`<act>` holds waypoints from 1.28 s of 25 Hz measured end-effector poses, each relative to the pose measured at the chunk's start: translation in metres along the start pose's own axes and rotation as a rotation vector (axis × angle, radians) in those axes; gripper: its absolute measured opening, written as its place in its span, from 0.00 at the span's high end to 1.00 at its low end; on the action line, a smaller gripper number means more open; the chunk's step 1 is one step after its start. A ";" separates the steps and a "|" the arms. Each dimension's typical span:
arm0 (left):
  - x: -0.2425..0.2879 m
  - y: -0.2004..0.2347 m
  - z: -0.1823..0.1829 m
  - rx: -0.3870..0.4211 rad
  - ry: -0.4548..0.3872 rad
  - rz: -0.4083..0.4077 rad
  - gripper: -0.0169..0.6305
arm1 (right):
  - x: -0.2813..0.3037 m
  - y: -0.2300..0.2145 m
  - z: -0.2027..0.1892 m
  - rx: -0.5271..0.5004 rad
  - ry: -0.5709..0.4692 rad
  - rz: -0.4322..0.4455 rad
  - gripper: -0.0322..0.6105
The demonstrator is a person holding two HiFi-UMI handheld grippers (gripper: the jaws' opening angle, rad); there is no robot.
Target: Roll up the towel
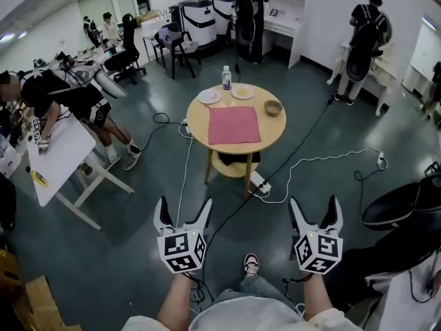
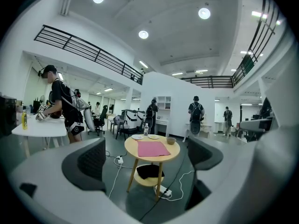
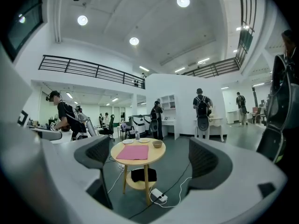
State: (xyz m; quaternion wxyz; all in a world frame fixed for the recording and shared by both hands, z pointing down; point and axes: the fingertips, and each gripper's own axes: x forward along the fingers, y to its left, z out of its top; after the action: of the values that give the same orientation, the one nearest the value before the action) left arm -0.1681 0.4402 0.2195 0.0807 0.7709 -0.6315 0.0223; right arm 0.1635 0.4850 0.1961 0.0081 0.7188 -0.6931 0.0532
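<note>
**Towel flat on table, rolling not yet begun; both grippers empty and far off**

The towel, pink and roughly square, is seen lying flat and unrolled on the middle of a round wooden table. Its near edge lies close to the table's near rim. At the far side of the top two plates and a bottle are set. A small bowl stands just to the right of the towel's far right corner. None of these appears to rest on the cloth. A dark bundle is noted on the lower shelf, and a power strip with cables on the floor by the near legs.

The left gripper and the right gripper are held low, near the person and well apart from the table. In each gripper view the jaws are spread wide with nothing between them; the table is only framed in the gap, far off.

Judgement: the towel is expected to be light, soft and limp, neither slippery nor fragile, and likely to bunch if pushed. A hold is best taken at the two near corners, one per gripper, with the thin edge pinched up from the tabletop. The near edge can then be turned over and rolled toward the far side. The plates and bowl are to be watched as the roll nears them.
</note>
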 end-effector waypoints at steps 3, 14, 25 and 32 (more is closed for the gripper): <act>0.028 -0.004 0.007 -0.004 -0.004 0.011 0.14 | 0.031 -0.007 0.005 0.011 -0.003 0.015 0.13; 0.120 -0.012 0.021 -0.006 0.003 0.081 0.14 | 0.150 -0.036 0.007 0.039 0.036 0.075 0.15; 0.190 -0.014 0.020 -0.010 0.030 0.150 0.14 | 0.241 -0.057 0.005 0.049 0.063 0.129 0.16; 0.235 -0.012 0.009 -0.009 0.060 0.147 0.14 | 0.285 -0.065 -0.012 0.044 0.118 0.126 0.16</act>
State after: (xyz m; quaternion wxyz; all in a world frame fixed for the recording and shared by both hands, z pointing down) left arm -0.1091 0.2130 0.2419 0.1013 0.7211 -0.6836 0.0485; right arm 0.2371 0.2053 0.2374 0.0299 0.6693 -0.7341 0.1109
